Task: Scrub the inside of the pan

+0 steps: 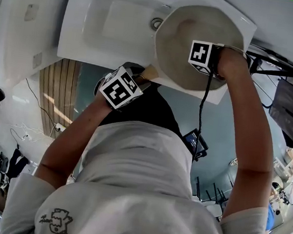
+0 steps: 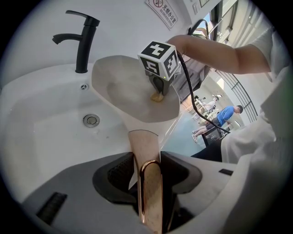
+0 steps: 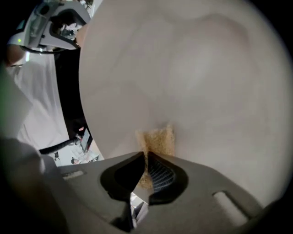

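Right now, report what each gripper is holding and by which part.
Left gripper: the pan, jaws clamped on its handle. Right gripper: a small yellow sponge, pinched by its near end, far end against the pan's inside.

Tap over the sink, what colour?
Black. The tap shows best in the left gripper view.

3 views onto 1 pan [image 1: 179,43]

Left hand-held gripper [image 2: 147,164] clamps pan handle [image 2: 143,141]; right hand-held gripper [image 3: 145,159] pinches sponge [image 3: 158,139], arm extended.
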Demonstrator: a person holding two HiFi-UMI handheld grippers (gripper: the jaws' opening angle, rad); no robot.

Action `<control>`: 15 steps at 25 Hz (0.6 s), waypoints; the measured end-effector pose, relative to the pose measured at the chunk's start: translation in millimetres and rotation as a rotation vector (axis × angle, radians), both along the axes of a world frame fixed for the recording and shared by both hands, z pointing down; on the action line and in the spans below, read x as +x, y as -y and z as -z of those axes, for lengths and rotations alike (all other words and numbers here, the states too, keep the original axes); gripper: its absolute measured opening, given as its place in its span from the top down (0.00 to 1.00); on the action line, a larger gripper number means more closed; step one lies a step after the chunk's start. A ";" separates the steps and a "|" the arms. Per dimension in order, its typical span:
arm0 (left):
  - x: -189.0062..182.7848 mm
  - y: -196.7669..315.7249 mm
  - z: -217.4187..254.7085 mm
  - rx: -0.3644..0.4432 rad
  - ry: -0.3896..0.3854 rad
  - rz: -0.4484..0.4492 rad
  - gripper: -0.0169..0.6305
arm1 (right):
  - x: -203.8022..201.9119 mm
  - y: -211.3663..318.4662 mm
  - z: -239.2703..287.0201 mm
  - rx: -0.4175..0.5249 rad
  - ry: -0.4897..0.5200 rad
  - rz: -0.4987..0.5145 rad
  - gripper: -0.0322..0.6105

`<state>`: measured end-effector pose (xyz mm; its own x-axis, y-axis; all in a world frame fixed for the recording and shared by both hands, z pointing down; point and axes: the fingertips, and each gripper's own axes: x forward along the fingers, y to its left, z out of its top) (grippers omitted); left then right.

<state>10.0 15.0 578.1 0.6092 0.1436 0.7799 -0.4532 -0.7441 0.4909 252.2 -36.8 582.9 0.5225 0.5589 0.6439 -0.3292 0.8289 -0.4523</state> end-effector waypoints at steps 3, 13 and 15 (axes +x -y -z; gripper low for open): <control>-2.7 -0.1 -0.1 -0.002 0.009 0.000 0.69 | 14.4 36.9 -3.5 0.162 -0.071 0.100 0.91; 0.0 1.9 -0.3 0.013 0.016 -0.003 0.69 | -39.0 177.2 -11.9 0.873 0.191 0.364 0.91; -0.8 2.3 -0.7 0.016 0.017 -0.002 0.69 | -57.5 188.4 -10.1 0.956 0.271 0.402 0.91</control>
<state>9.2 12.7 578.9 0.5955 0.1325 0.7923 -0.4597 -0.7527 0.4714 194.7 -225.3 593.0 0.3299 -0.4196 0.8456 0.0609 0.9034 0.4245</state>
